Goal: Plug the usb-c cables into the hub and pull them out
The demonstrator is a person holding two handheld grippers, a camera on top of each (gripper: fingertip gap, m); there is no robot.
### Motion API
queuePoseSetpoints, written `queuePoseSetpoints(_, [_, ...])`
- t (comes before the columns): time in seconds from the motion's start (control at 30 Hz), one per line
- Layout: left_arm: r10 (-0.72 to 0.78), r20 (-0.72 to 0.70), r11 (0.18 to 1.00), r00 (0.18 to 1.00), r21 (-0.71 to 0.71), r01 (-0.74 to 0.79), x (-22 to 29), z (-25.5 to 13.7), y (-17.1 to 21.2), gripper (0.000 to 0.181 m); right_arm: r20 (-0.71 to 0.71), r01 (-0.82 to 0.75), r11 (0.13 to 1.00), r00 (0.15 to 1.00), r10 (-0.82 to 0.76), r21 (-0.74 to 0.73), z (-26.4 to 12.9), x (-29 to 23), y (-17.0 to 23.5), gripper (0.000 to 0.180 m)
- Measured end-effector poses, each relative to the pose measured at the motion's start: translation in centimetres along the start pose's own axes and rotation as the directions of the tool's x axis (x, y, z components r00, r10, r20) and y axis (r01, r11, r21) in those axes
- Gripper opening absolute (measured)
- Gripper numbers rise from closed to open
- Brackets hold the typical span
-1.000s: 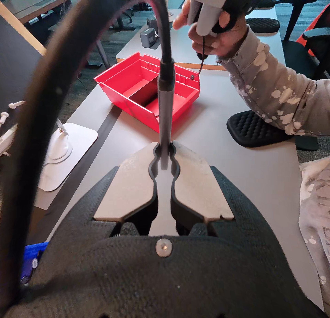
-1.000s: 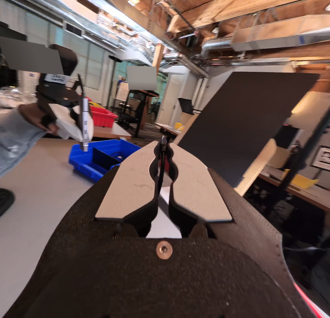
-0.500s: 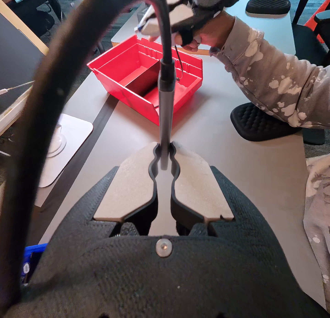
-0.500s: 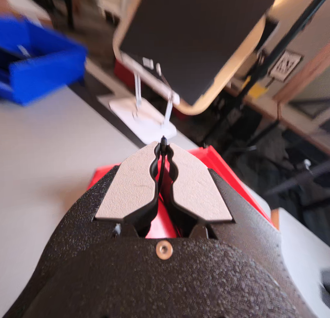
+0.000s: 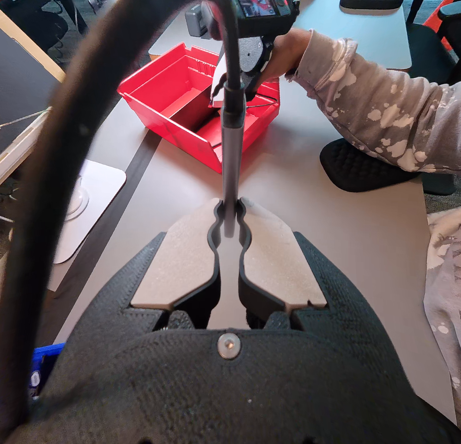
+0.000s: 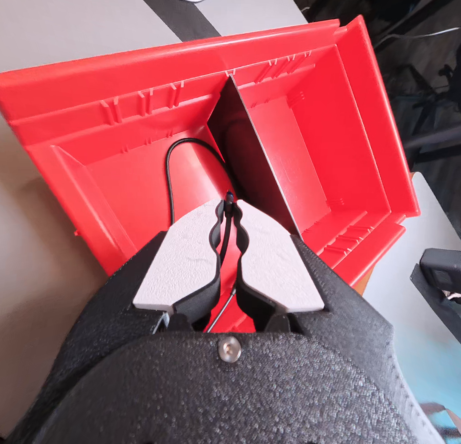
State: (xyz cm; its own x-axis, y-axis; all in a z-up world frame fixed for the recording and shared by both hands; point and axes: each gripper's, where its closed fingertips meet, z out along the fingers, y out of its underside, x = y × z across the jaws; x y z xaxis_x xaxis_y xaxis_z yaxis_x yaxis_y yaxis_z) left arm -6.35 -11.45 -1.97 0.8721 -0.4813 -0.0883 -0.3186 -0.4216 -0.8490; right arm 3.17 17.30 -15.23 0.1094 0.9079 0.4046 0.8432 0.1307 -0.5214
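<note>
My hub's thick black cable (image 5: 62, 137) arcs out of frame blurred, the hub (image 5: 230, 162) hides part of the red bin (image 5: 159, 93), and my thin cable's (image 6: 169, 172) far end passes beneath my right hand-held gripper (image 6: 228, 204).

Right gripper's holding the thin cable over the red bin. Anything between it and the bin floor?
Nothing visible. The right gripper is shut on the thin black cable above the red bin, on the left side of the dark divider. Below is bare red floor, where part of the cable already lies.
</note>
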Motion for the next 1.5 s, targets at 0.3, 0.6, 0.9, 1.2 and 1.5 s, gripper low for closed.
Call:
queuePoseSetpoints(0.3, [-0.007,-0.022,0.999,1.000,-0.040,0.006,0.1,1.5,0.7,0.010,-0.006,-0.219,0.969,0.975,0.221,0.117,2.3,2.2,-3.1,0.030])
queuePoseSetpoints(0.6, [-0.019,-0.032,0.998,0.999,-0.053,0.017,-0.1,2.0,1.2,0.010,0.112,-0.297,0.899,0.955,0.276,0.322,-2.5,2.6,-5.7,0.036])
queuePoseSetpoints(0.9, [0.009,-0.103,0.993,0.995,-0.117,-0.021,1.9,3.3,1.9,0.010,0.389,-0.057,0.630,0.828,-0.404,0.775,-17.6,-12.9,-14.4,0.031])
queuePoseSetpoints(1.2, [0.065,-0.165,0.968,0.984,-0.231,-0.102,4.4,7.5,3.8,0.010,0.410,0.118,0.661,0.700,-0.585,0.741,-17.3,-21.0,-13.8,0.013])
queuePoseSetpoints(1.5, [0.106,-0.008,0.977,0.994,-0.186,-0.105,2.4,8.4,2.9,0.030,0.354,0.075,0.692,0.816,-0.456,0.718,-16.3,-16.1,-14.0,0.009])
